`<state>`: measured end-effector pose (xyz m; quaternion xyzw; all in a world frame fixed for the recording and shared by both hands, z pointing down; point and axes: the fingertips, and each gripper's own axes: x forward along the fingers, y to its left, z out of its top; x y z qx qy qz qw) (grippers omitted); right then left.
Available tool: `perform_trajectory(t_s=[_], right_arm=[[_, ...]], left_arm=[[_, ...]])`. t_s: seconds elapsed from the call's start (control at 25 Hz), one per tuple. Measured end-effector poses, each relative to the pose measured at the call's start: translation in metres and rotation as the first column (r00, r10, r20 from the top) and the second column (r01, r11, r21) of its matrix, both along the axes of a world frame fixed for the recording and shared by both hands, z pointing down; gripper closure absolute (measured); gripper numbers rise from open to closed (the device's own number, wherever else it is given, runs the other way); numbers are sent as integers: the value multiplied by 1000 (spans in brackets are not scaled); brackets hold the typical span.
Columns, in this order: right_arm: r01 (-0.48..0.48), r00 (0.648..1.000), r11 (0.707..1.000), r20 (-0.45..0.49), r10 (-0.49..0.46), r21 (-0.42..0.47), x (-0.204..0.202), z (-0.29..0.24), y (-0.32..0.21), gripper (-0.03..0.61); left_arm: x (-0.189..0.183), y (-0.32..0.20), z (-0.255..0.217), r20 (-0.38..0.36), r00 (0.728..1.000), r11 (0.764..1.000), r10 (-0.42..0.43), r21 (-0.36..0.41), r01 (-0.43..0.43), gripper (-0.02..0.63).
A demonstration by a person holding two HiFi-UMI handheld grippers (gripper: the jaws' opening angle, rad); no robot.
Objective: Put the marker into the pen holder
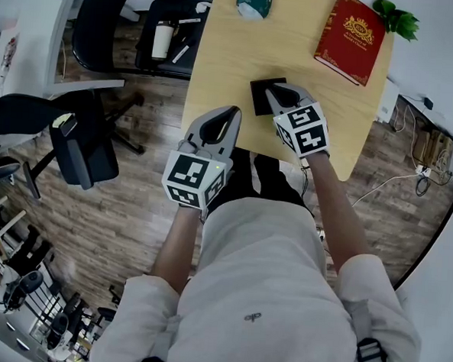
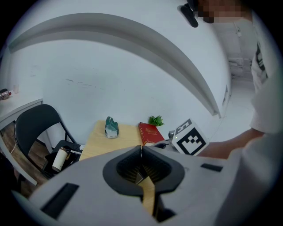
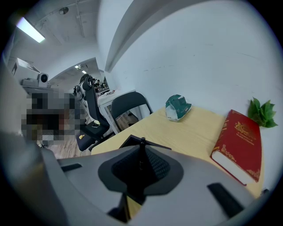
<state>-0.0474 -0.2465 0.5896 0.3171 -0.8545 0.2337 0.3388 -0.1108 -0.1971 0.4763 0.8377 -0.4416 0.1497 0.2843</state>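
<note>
My right gripper (image 1: 277,92) hovers over the black square pen holder (image 1: 260,99) near the wooden table's front edge. In the right gripper view its jaws (image 3: 142,149) are shut on a thin dark marker (image 3: 142,154) that stands upright between them. The pen holder's black rim (image 3: 127,141) shows just beyond the tips. My left gripper (image 1: 231,112) sits at the table's front edge, left of the pen holder. It is shut with nothing in it (image 2: 141,149).
A red book (image 1: 350,37) lies at the table's (image 1: 226,54) far right beside a green plant (image 1: 398,20). A teal object (image 1: 253,0) stands at the far middle. A black chair with a cup (image 1: 163,39) is left of the table.
</note>
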Motion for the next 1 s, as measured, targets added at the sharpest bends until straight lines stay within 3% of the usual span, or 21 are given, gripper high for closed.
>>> perform_trajectory(t_s=[1.0], right_arm=[[53,998,996,26,-55,69,26,-34,11,529]], left_arm=[[27,35,-24,26,997,996,-75,59,74,604]])
